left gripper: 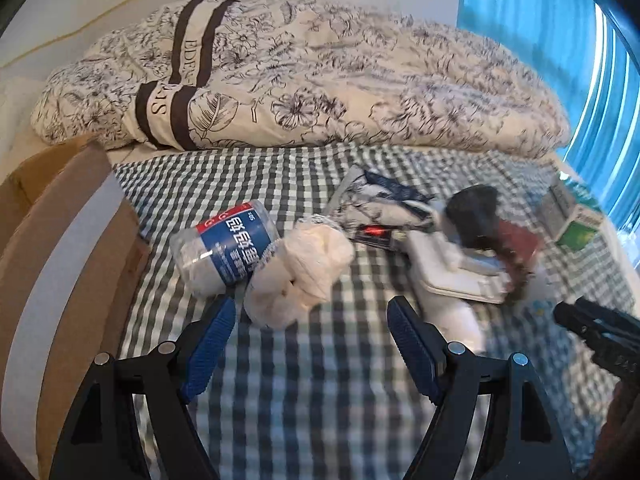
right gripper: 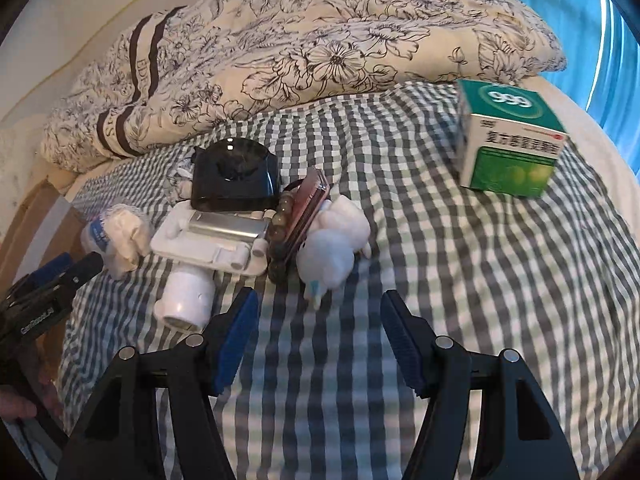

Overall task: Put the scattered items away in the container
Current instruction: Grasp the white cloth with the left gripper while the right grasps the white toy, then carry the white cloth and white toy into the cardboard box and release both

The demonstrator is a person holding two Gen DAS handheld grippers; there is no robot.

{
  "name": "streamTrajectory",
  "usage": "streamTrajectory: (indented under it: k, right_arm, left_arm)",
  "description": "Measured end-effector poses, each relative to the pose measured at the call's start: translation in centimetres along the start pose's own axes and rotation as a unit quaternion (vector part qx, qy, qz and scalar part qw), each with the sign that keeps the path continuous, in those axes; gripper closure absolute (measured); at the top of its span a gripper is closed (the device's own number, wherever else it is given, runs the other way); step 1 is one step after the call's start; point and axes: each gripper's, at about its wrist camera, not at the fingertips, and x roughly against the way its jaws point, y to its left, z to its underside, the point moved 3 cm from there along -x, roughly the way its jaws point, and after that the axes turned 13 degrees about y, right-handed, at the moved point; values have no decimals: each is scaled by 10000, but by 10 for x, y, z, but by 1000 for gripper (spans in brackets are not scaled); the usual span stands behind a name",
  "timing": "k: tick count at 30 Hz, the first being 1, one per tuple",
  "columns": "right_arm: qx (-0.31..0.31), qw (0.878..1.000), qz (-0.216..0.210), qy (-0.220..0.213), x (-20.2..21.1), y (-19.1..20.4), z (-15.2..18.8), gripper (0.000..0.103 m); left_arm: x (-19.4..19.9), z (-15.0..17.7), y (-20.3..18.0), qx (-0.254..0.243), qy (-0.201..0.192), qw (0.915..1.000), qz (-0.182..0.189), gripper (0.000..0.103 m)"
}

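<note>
Your left gripper is hovering nearest the lens, blue pads spread wide and pinching nothing, low over the checked bedsheet. Your right gripper is hanging the same way in its own view, jaws apart and empty above the same cloth.

Just past the left fingertips, a crumpled white bundle is lying against a clear plastic bottle with a blue label; the two are touching, so a grab at one is likely to nudge the other, and the round bottle could roll on the soft sheet. To the left, the cardboard box, which looks to be the container, is standing at the bed's edge with its flap up; nothing can be seen inside it from here.

Ahead of the right gripper, a white plush toy is lying nearest, with a small white cylinder off to its left. Behind them, a white stand, a string of dark beads, a pink case and a black camera-like object are crowding together, touching or overlapping. Pulling one from that pile could drag its neighbours or tip the leaning case. A green medicine box is sitting well apart, far right.

Your two grippers are working close together over one cluster; reaching for the same spot risks a clash. Beyond, a flowered quilt is heaped at the back.
</note>
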Motion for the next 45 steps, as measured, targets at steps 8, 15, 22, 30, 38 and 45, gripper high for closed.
streamTrajectory:
  k: [8,15,22,30,38,45]
  right_arm:
    - [-133,9996,107,208,-32,-8,-13,40]
    - [-20,9994,237,249,-44,-3,-25,40]
    - [-110,9995,225,181,-44,-8,-26,64]
    - [-179,9995,223,-115,-6,-10,-15,66]
    - [-124,9994,61,-329,40,1,4,66]
    - [51,9974,4,-722,102,20,24,66]
  left_arm:
    - [-54,-14,8,3,310,9995,-2,22]
    - [-88,-20,8,113,534,9985,14,22]
    - [-85,-22,5,-1,415,9989,195,72]
    - [-57,-16,6,12,470,9986,237,81]
    - [0,1,8,223,342,9987,290,81]
    - [67,11,5,122,-12,9993,345,80]
